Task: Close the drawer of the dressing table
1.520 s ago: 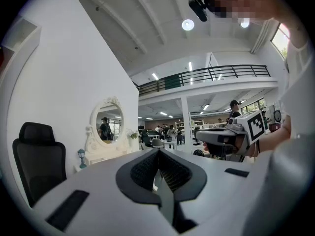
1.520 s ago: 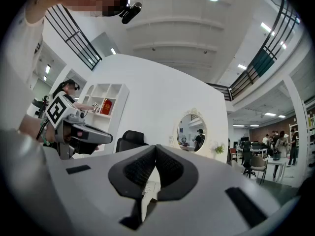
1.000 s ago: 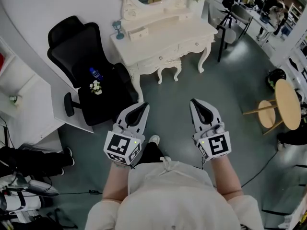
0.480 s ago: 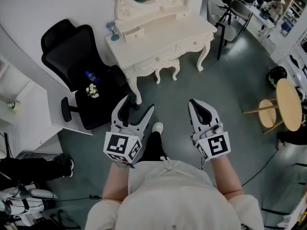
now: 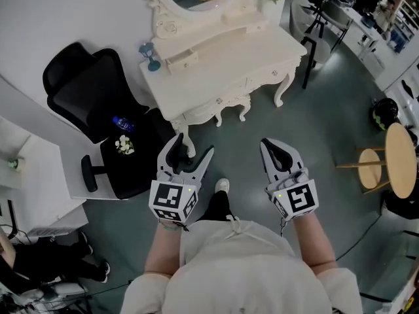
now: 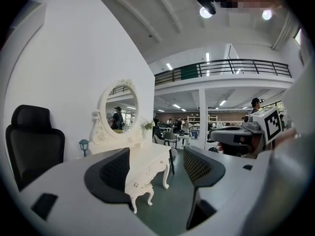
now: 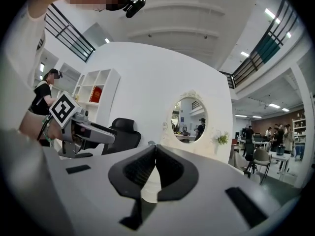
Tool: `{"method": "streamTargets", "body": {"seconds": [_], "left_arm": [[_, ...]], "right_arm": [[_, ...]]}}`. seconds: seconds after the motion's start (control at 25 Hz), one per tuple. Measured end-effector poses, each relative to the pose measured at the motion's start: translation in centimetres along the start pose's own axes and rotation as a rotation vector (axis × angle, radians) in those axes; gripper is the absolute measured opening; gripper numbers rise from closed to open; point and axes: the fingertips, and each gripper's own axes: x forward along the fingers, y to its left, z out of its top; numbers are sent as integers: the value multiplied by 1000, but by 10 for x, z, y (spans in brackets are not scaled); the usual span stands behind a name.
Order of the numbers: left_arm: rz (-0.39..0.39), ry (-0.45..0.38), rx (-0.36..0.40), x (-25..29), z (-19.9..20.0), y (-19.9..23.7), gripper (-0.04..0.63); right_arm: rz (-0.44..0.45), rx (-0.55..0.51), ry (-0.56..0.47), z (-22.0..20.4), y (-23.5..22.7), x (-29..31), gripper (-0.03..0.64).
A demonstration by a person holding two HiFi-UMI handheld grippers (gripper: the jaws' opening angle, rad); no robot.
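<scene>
Dressing table [image 5: 230, 53] nearer, long axis lower-left to upper-right, drawer [image 5: 185, 59] ajar.

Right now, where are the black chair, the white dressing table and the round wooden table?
black chair [image 5: 80, 91]: head view, on its backrest.
white dressing table [image 5: 229, 57]: head view, on its bare top.
round wooden table [image 5: 400, 150]: head view, on its top.

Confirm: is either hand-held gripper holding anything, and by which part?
Nothing is held. The left hand-held gripper has just opened, jaws apart and empty; the right hand-held gripper has its jaws together on nothing.
</scene>
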Motion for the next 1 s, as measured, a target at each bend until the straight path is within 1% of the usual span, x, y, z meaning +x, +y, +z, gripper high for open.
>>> {"method": "streamTargets", "body": {"seconds": [0.12, 0.32, 0.44, 0.56, 0.76, 0.88, 1.0], "left_arm": [[-5, 0, -9, 47, 12, 36, 343], [1, -28, -25, 117, 32, 93, 342], [8, -31, -20, 147, 40, 118, 342], [34, -25, -12, 169, 44, 142, 342], [104, 3, -25, 194, 38, 172, 342], [153, 22, -25, 210, 34, 190, 342], [212, 15, -19, 231, 36, 206, 342]], "right_arm": [[6, -21, 10, 8, -29, 56, 6], [-4, -33, -9, 16, -76, 141, 6], [0, -28, -15, 18, -95, 180, 6], [16, -11, -19, 16, -109, 214, 6], [83, 14, -14, 4, -125, 266, 6], [152, 8, -28, 0, -133, 302, 6], [227, -10, -50, -2, -147, 340, 6]]}}
